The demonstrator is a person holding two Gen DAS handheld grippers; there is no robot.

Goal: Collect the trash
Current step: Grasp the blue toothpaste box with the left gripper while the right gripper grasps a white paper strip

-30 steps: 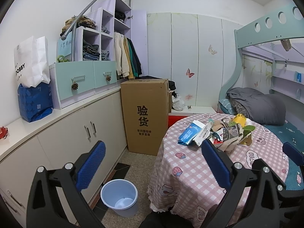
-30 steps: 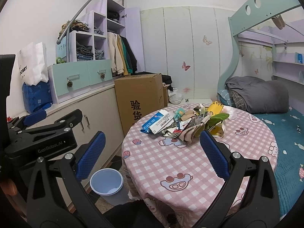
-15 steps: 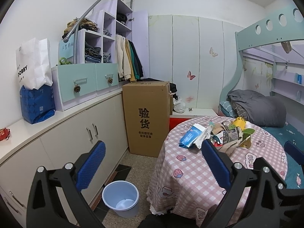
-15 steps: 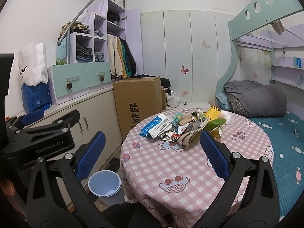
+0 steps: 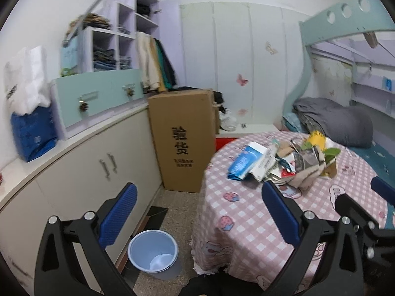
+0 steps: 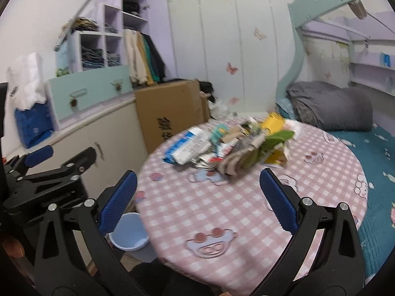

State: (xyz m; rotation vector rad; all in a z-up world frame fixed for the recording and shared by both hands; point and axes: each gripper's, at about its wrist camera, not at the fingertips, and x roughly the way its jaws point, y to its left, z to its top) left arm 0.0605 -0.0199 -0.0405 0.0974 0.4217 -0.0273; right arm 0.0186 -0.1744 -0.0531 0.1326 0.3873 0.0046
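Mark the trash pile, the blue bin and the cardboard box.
trash pile point(image 6: 229, 148), right wrist view, middle of the heap
blue bin point(image 5: 153, 256), left wrist view, inner wall
cardboard box point(image 5: 182, 143), left wrist view, printed front face

The round table point(image 6: 246, 212) wore a matt pink checked cloth. The trash pile point(image 6: 232, 145) looked like glossy paper, foil wrappers and cardboard. The bin point(image 5: 153, 255) was smooth pale-blue plastic; the box point(image 5: 182, 138) plain brown cardboard. Ribbed blue pads point(image 6: 277, 198) lined matt black gripper arms.

Pink checked tablecloth point(image 6: 222, 202), pale blue bin point(image 5: 153, 254)
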